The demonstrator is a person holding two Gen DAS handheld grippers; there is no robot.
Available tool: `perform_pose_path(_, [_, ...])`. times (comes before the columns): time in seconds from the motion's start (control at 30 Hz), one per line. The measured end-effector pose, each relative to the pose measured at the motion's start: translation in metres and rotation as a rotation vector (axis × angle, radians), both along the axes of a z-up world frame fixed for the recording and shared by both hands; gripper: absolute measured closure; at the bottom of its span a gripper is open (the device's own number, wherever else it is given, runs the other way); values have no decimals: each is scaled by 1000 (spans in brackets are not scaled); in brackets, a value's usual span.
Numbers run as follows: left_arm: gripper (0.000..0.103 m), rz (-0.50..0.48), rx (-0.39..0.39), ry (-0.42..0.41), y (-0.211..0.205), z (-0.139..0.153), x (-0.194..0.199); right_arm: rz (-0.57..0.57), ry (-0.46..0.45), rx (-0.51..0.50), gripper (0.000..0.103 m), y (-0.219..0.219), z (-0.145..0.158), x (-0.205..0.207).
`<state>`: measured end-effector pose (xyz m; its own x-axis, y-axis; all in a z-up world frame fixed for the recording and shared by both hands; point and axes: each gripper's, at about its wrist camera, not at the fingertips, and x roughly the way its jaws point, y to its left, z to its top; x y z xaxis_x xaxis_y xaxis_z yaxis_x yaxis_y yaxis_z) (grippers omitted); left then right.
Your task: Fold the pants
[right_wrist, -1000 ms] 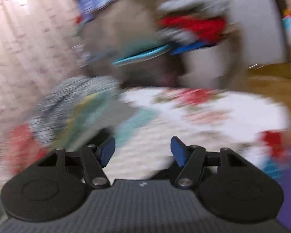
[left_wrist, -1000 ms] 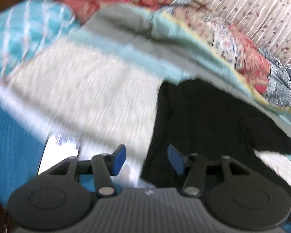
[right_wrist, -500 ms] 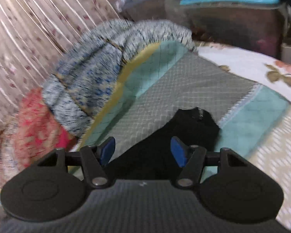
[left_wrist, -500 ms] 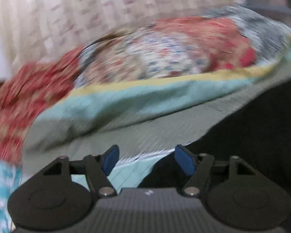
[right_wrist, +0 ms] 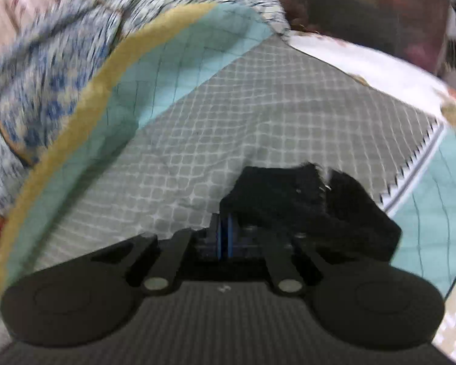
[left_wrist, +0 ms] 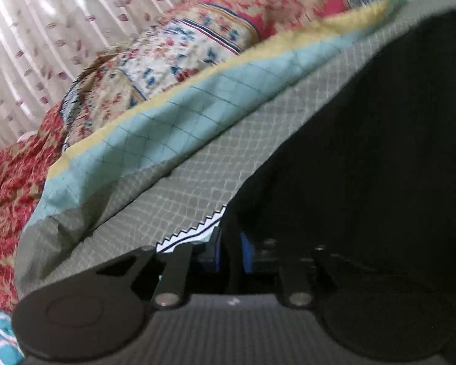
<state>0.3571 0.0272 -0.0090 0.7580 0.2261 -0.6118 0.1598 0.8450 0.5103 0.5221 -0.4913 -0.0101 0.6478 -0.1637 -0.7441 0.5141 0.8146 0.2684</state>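
- Left gripper (left_wrist: 230, 251): jaws pinched tight on the black pants (left_wrist: 364, 158).
- Right gripper (right_wrist: 223, 240): jaws clamped on another edge of the pants (right_wrist: 304, 203).
- Pants lie on the grey quilt (right_wrist: 228, 115) on the bed.

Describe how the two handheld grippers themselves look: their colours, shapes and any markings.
Both look alike. The left gripper and the right gripper each have a dark grey body with a fine ribbed texture, a small pale mark at its middle, two round black discs at the sides, and black linkage arms with silver pivot pins. The finger pads are blue. No cables or sleeves show.
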Motion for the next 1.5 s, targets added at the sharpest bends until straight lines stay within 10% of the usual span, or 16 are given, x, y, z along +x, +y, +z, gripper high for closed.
perform_pose_path(0.27, [92,11,-116,-150,-1,78,-63,2,-219,110,97,-13,74,-70])
perform_pose_path(0.53, [92,-52,-193,-183,-9,123,-195,-3,-372,246,97,-48,123,-224])
perform_pose_path(0.83, [87,-13,-265,-85,-15,90,-335,-133,-288,336,97,-87,53,-404])
perform_pose_path(0.97, [81,-13,-214,58,-25,60,-362,-294,-175,430,86,-96,-3,-441])
perform_pose_path(1.03, [80,-19,-242,61,-21,65,-376,-342,-261,543,74,-100,-13,-461])
perform_pose_path(1.3, [62,286,-616,-7,77,115,-367,-324,-576,359,60,-105,81,-509])
perform_pose_path(1.5, [26,516,-936,70,143,95,-332,-243,-751,69,58,-116,181,-566])
